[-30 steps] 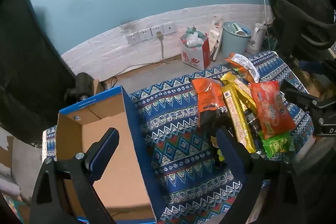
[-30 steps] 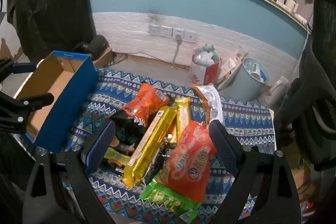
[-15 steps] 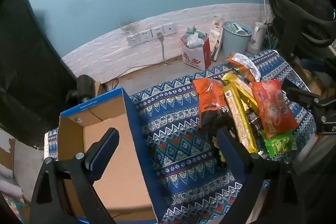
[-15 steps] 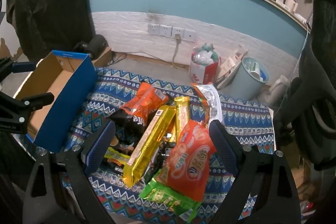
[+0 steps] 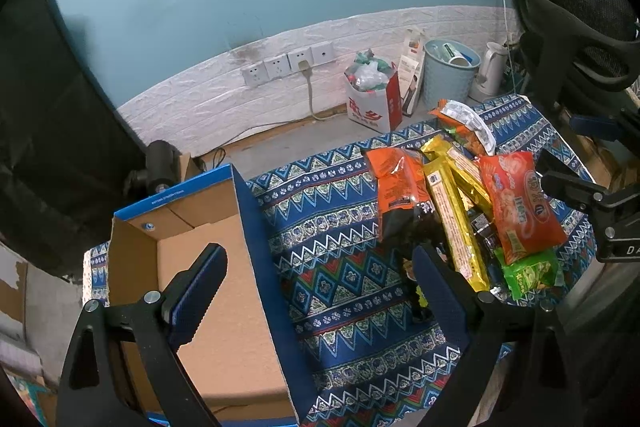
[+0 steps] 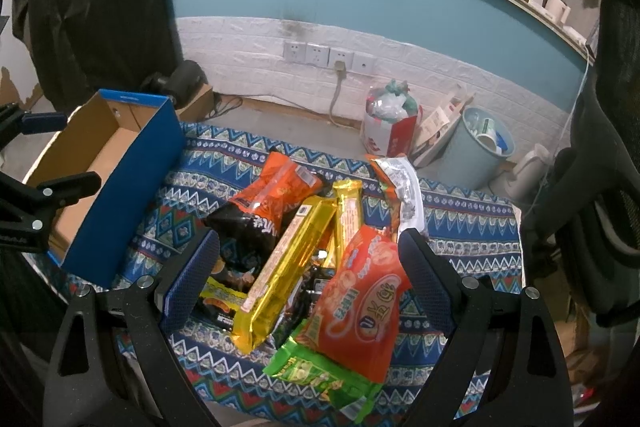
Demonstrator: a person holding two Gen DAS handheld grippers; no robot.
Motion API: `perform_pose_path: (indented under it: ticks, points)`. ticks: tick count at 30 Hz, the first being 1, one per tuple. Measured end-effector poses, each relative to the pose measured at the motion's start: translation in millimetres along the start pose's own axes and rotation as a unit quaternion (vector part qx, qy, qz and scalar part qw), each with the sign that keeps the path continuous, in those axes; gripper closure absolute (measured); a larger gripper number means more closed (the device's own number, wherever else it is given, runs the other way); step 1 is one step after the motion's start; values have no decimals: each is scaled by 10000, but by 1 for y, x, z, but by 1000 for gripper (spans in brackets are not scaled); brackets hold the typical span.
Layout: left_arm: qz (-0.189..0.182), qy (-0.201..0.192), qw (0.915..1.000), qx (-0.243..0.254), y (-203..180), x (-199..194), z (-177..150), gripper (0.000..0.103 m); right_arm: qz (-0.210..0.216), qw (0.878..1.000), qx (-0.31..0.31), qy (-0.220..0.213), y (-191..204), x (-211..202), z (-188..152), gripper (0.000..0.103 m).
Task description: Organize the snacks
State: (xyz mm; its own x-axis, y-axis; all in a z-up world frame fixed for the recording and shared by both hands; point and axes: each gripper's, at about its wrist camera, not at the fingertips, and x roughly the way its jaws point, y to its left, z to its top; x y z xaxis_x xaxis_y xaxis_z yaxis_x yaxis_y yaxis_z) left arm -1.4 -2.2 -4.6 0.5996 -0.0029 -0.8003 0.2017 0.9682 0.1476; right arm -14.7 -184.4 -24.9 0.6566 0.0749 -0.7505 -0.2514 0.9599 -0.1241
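At the cloth's left edge the cardboard box (image 6: 108, 163) stands with nothing in it, left gripper (image 5: 320, 283) spread wide above; toward the right edge the snack pile (image 6: 316, 267) lies unsorted, right gripper (image 6: 308, 267) released above it; seemingly everything remains.

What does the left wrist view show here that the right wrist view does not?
Only the left wrist view shows the full cardboard floor of the blue box, which holds nothing, with the open left gripper over its right wall. Only the right wrist view shows the small yellow and black packet low in the pile, and the open right gripper over the snacks. Both show the red bag, the long gold pack, the orange and black bag, the green packet and the patterned cloth.
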Motion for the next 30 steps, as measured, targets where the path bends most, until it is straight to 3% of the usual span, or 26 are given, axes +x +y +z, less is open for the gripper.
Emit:
perform_pose_path:
  ticks: [30]
  points:
    - [-28, 8, 10000, 35, -6, -1, -4, 8, -7, 10000, -34, 49, 1, 3, -3, 14]
